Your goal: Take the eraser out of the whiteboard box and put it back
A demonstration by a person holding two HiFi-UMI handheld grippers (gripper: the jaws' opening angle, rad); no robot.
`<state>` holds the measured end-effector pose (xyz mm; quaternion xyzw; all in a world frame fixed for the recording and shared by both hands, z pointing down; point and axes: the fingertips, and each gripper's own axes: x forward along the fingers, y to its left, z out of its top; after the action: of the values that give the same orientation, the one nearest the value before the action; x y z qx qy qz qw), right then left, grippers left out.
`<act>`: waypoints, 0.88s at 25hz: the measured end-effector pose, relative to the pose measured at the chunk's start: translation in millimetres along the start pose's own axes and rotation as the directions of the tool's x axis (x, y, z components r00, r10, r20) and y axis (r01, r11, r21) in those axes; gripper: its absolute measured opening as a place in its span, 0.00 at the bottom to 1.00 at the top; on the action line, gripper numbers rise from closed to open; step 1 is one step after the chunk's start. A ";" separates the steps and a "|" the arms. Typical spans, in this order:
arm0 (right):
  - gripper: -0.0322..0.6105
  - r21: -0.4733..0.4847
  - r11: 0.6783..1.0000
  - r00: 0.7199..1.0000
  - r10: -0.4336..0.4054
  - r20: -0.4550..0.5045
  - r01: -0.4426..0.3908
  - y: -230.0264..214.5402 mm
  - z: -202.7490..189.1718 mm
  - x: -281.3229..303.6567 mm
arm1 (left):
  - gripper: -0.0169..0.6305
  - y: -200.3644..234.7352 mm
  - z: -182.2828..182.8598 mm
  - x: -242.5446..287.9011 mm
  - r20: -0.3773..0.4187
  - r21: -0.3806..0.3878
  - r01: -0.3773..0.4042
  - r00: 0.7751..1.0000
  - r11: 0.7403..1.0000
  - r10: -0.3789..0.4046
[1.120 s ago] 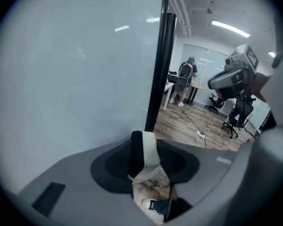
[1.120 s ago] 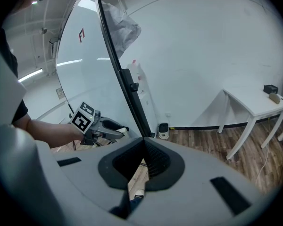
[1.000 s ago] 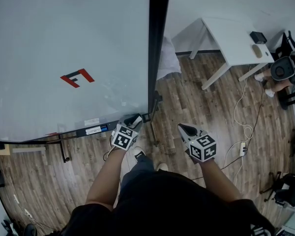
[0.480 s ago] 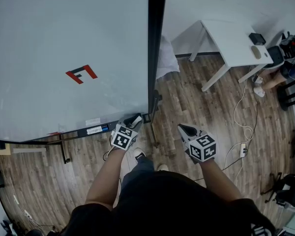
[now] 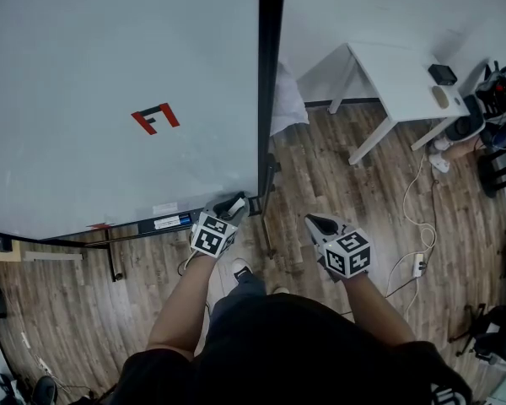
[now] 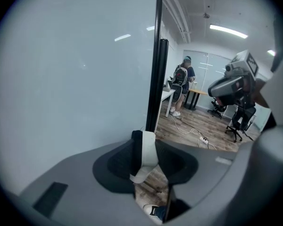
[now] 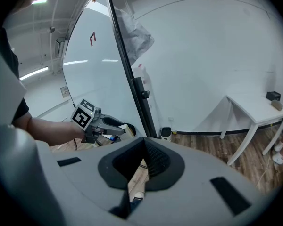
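My left gripper (image 5: 235, 203) is shut on the eraser (image 6: 144, 153), a black block with a white felt face that stands upright between the pads. It hangs at the lower right corner of the whiteboard (image 5: 110, 91), just off the right end of the board's dark tray (image 5: 164, 223). In the right gripper view the left gripper (image 7: 114, 130) shows with the pale eraser (image 7: 126, 127) at its tip. My right gripper (image 5: 313, 222) hovers over the floor to the right of the board, its jaws shut and nothing in them.
A black post (image 5: 270, 74) edges the board on its right. A red mark (image 5: 155, 118) is on the board. A white table (image 5: 401, 74) stands at the back right, with cables and a power strip (image 5: 419, 266) on the wooden floor. A person (image 6: 181, 86) stands far off.
The head view has drifted, so the red mark sits further right and higher. My left gripper with the eraser has edged up slightly. The right gripper has kept still.
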<state>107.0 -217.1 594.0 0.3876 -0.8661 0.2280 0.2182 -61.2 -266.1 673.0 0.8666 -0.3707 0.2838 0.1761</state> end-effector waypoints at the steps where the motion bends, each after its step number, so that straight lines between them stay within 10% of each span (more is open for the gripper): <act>1: 0.04 -0.002 1.000 1.000 0.001 0.003 -0.001 0.9 0.8 -1.3 | 0.25 -0.4 1.9 -2.6 0.007 -0.003 -0.003 1.000 1.000 0.003; 22: 0.04 -0.043 0.999 0.998 0.028 0.048 -0.026 19.8 3.2 -33.1 | 0.25 -13.1 27.8 -64.9 0.137 -0.015 -0.092 0.986 0.996 0.094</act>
<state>111.1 -188.2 568.6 0.3766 -0.8810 0.2031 0.2019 -78.1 -236.6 609.8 0.8652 -0.4232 0.2295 0.1403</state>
